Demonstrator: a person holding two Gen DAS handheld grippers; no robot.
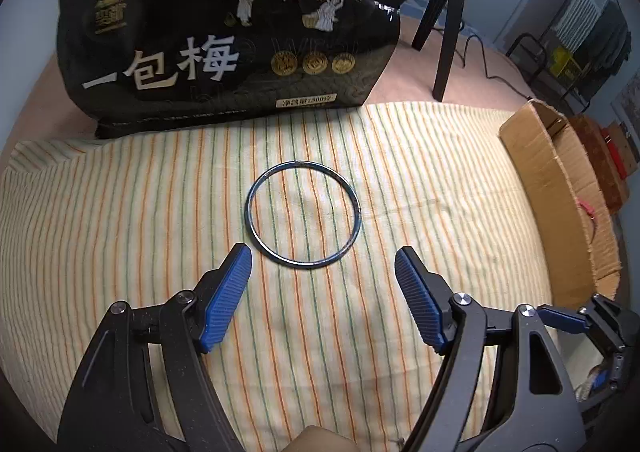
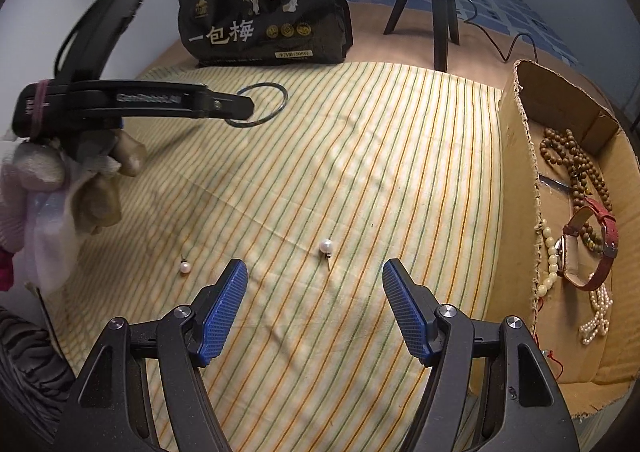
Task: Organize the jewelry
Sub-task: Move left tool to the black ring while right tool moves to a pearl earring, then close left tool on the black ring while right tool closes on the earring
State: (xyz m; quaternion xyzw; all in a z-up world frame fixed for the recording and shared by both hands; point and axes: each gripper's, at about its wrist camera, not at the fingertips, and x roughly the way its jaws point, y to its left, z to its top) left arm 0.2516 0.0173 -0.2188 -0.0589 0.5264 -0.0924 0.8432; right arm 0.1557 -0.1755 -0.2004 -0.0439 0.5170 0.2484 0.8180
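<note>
The left gripper (image 1: 323, 256) points steeply down with its jaws standing wide apart and nothing between the blue pads (image 1: 226, 298). The right gripper (image 2: 314, 270) tilts down the same way, jaws likewise spread and empty. Seen from the right wrist view, the left gripper reaches in from the left side, and the gloved hand (image 2: 86, 172) that carries it is wrapped around its handle.
</note>
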